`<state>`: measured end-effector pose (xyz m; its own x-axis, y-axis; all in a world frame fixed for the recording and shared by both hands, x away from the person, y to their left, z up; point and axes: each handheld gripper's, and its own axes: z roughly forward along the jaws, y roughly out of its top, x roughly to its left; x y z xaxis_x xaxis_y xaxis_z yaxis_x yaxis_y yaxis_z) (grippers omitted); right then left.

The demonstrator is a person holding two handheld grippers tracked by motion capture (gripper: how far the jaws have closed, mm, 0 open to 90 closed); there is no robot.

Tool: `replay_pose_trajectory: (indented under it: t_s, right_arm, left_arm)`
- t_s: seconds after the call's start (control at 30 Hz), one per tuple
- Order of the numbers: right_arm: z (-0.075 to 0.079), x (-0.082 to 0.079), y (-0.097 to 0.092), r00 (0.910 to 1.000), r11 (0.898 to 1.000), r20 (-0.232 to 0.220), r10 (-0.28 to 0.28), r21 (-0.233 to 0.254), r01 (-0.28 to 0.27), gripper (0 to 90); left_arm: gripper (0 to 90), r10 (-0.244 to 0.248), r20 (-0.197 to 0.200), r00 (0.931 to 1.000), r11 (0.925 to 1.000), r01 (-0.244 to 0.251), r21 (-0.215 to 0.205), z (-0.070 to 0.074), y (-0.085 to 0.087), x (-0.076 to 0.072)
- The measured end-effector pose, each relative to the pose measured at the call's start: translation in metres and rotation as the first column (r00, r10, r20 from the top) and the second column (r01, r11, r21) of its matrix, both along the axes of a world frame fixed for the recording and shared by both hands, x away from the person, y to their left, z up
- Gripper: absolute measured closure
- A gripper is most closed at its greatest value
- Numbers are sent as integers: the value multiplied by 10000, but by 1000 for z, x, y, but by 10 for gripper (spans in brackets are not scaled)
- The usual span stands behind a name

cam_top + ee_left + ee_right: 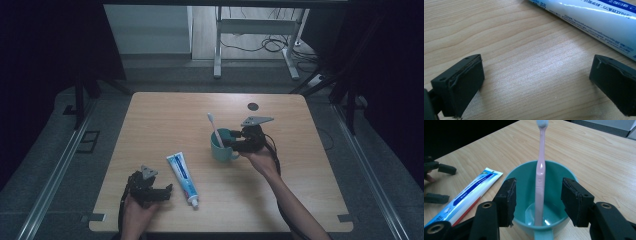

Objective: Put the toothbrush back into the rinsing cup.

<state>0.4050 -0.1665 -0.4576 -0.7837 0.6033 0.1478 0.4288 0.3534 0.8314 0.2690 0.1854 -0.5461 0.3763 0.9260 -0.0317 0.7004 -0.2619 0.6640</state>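
A teal cup [220, 150] stands right of the table's middle, with a pink toothbrush [215, 130] upright in it, head up. My right gripper [231, 140] is open at the cup's right side. In the right gripper view its jaws stand wide on either side of the toothbrush [541, 157], over the cup [524, 167], touching neither. A white and blue toothpaste tube [182, 177] lies flat at the front, cap toward me. My left gripper [167, 193] is open just left of the tube's cap end, with only bare wood between its fingers [461, 85]. The tube [599, 22] lies just beyond them.
The wooden table [165, 115] has a black round grommet [253, 106] at the back right. Its front edge runs just below my left hand. A desk frame [255, 30] and cables stand on the floor behind. My left gripper [441, 183] lies far left beside the tube [471, 192].
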Motion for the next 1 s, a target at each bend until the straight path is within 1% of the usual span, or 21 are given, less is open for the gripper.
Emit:
replay_pose_trajectory:
  t_s: [0.2, 0.3, 0.47, 0.57, 0.63, 0.8, 1.0]
  right_arm:
    - [7, -5, -4, 9996, 9998, 217, 168, -143, -165, 428]
    - [12, -9, -8, 9992, 9996, 331, 216, -213, -209, 393]
    - [13, -14, -13, 9989, 9991, 370, 297, -319, -286, 366]
    - [12, -19, -17, 9979, 9983, 503, 396, -457, -373, 355]
    - [11, -20, -18, 9979, 9984, 512, 387, -439, -365, 353]
    - [8, -26, -24, 9982, 9987, 453, 385, -346, -369, 350]
    - [2, -33, -33, 9984, 9986, 386, 422, -333, -409, 323]
  left_arm:
    - [0, -4, -4, 10000, 10000, 4, -4, 0, 0, 0]
    - [0, 5, 3, 10000, 10000, -5, 5, 0, 0, 0]
    - [0, 5, 4, 10000, 10000, -5, 3, 0, 0, 0]
    - [0, 6, 3, 10000, 10000, -6, 5, 0, 0, 0]
    - [0, 22, -7, 10000, 10000, -22, 1, 0, 0, 0]
    - [0, 41, -1, 10000, 10000, -41, 2, 0, 0, 0]
    - [0, 41, -25, 10000, 10000, -41, 41, 0, 0, -1]
